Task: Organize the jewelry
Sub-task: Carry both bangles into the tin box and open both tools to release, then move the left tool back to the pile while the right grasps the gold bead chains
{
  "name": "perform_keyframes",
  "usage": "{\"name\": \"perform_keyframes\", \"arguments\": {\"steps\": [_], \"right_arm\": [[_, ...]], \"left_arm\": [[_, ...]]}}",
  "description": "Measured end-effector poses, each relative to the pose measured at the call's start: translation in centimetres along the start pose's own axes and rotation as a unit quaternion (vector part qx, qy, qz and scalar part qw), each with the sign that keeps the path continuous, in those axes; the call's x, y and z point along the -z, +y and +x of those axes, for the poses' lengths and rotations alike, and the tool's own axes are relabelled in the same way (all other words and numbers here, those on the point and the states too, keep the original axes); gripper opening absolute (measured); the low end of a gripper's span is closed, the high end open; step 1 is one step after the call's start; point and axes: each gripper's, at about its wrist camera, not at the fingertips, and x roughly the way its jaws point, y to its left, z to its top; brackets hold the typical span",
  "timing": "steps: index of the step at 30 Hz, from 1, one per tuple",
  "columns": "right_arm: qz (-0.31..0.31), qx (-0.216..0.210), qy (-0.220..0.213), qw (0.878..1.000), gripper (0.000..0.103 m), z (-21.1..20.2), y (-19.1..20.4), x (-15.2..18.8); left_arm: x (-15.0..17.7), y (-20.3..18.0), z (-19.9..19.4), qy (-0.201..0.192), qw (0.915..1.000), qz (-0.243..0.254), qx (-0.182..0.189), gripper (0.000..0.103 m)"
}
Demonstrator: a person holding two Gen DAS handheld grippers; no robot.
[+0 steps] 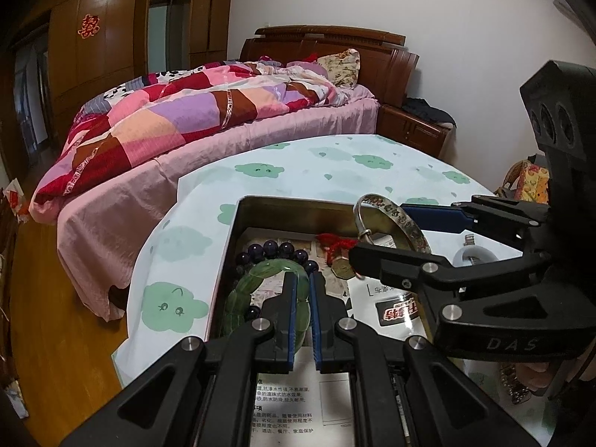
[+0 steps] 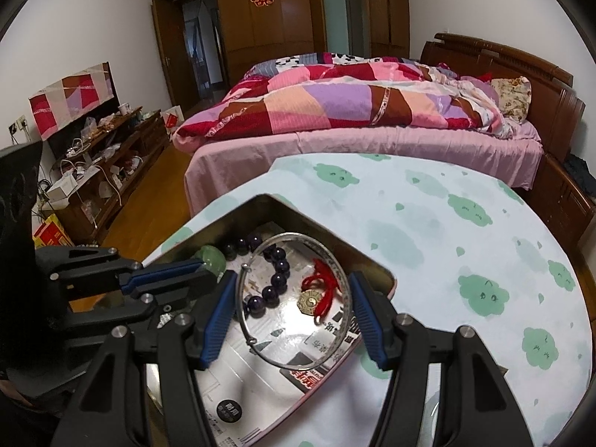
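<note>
The right gripper (image 2: 294, 309) held the silver bangle (image 2: 298, 298) across its width, ring face-on to the camera, just above the metal tin (image 2: 372, 266). The left gripper (image 1: 302, 294) was clamped on the green bangle (image 1: 257, 283) at the tin's nine-o'clock side, beside dark beads (image 1: 277, 249). Judging so, the right hand was nearer the free twelve-o'clock corner. Cloud-print tablecloth (image 2: 465, 223); bed (image 2: 354, 111) beyond
</note>
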Motion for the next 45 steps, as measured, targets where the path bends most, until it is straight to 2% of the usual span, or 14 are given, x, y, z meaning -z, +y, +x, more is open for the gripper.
{"name": "perform_keyframes", "arguments": {"steps": [12, 21, 27, 28, 30, 32, 34, 39, 45], "right_arm": [[0.003, 0.011, 0.017, 1.000, 0.063, 1.2, -0.3, 0.4], [0.000, 0.020, 0.024, 1.000, 0.063, 1.8, -0.5, 0.6], [0.005, 0.012, 0.021, 1.000, 0.065, 1.8, -0.7, 0.6], [0.006, 0.012, 0.019, 1.000, 0.065, 1.7, -0.8, 0.7], [0.011, 0.015, 0.015, 1.000, 0.066, 1.3, -1.2, 0.6], [0.017, 0.019, 0.010, 1.000, 0.068, 1.0, -1.5, 0.5], [0.030, 0.022, 0.008, 0.999, 0.076, 0.6, -2.3, 0.4], [0.043, 0.025, 0.004, 0.999, 0.079, -1.1, -4.0, 1.0], [0.062, 0.057, 0.007, 0.996, 0.083, -3.9, -7.1, 3.2]], "left_arm": [[0.6, 0.2, 1.0, 0.013, 0.9999, -0.001, 0.001, 0.006], [0.6, -0.2, 0.9, 0.011, 0.9999, 0.008, -0.010, 0.006], [0.4, -0.3, 0.9, 0.010, 0.9996, 0.013, -0.021, 0.008], [0.3, -0.4, 0.8, 0.009, 0.9996, 0.015, -0.024, 0.011], [0.3, -0.6, 0.5, 0.005, 0.9995, 0.018, -0.026, 0.025], [0.3, -0.6, 0.1, -0.005, 0.9993, 0.017, -0.032, 0.050], [0.3, -0.5, -0.2, -0.014, 0.9992, 0.015, -0.036, 0.063], [0.2, -0.6, -0.5, -0.017, 0.9990, 0.010, -0.041, 0.066], [0.2, -1.3, -0.8, -0.016, 0.9990, 0.008, -0.041, 0.066]]}}
